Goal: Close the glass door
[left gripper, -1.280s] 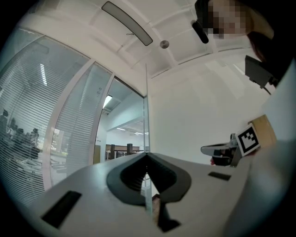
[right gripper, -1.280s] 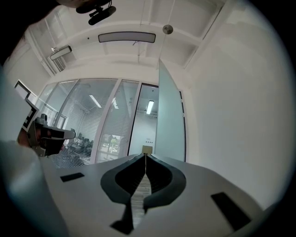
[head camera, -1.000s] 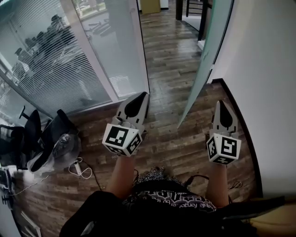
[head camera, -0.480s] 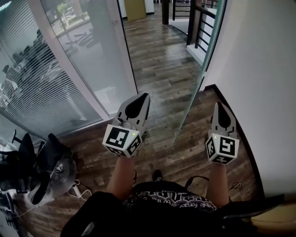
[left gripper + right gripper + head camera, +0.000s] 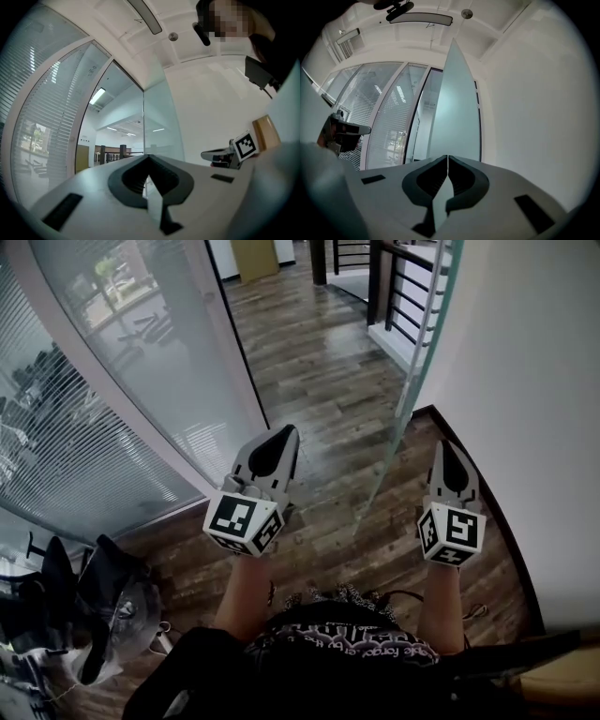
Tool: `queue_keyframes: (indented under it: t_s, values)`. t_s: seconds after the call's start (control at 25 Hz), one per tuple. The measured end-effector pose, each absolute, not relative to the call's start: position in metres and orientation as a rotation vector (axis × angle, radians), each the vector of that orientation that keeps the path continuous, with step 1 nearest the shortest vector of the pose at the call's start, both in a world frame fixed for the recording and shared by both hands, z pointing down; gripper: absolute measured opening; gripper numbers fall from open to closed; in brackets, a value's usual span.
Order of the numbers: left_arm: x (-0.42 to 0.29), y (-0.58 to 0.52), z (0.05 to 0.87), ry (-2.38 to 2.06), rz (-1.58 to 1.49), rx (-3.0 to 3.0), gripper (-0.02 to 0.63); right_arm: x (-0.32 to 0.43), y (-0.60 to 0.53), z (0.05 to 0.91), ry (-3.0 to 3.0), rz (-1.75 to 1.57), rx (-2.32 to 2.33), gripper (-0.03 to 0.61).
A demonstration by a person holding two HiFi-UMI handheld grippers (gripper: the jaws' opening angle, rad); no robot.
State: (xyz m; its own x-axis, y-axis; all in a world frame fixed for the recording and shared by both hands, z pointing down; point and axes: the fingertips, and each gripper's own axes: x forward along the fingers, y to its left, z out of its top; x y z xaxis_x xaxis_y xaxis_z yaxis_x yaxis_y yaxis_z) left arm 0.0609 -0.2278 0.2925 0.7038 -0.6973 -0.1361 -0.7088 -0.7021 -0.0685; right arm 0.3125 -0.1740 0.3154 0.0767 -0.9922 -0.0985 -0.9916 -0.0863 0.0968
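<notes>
- The left gripper (image 5: 281, 437) and the right gripper (image 5: 446, 451) are held out side by side at about the same height, pointing forward over a floor of dark wooden planks (image 5: 328, 362).
- Both pairs of jaws are pressed together at the tips, with nothing pinched between them.
- The glass door (image 5: 412, 381) stands open ahead, between the two grippers and nearer the right one. It is seen almost edge-on, and neither gripper touches it.
- A plain white wall (image 5: 534, 381) runs close along the outer side of the right gripper.
- A curved glass partition with horizontal blinds (image 5: 94, 399) rises to the left of the left gripper.
- Beyond the doorway, ahead of both tips, the planks continue past a black railing (image 5: 403, 296).
- A black office chair (image 5: 56, 577) sits behind and left of the left gripper.
</notes>
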Motion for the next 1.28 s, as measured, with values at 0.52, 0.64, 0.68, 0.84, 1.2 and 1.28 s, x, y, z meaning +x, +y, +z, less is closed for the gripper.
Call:
queue_keyframes:
  t_s: [0.52, 0.64, 0.68, 0.84, 1.2, 1.28]
  values:
    - [0.081, -0.268, 0.283, 1.367, 0.161, -2.692, 0.003, 0.33, -0.259, 0.336, -2.352, -0.138, 1.933, 0.006]
    - [0.08, -0.271, 0.284, 1.447, 0.168, -2.661, 0.003, 0.324, -0.273, 0.358, -2.496, 0.004, 1.671, 0.03]
    - [0.08, -0.27, 0.284, 1.473, 0.167, -2.648, 0.003, 0.323, -0.277, 0.364, -2.527, 0.03, 1.593, 0.061]
    - [0.079, -0.268, 0.286, 1.566, 0.165, -2.6, 0.003, 0.327, -0.297, 0.38, -2.582, 0.063, 1.382, 0.126]
    - [0.069, -0.247, 0.291, 1.766, 0.14, -2.456, 0.003, 0.312, -0.321, 0.393, -2.645, 0.035, 1.15, 0.135]
    - [0.066, -0.241, 0.29, 1.799, 0.126, -2.428, 0.003, 0.312, -0.325, 0.392, -2.645, 0.047, 1.15, 0.137]
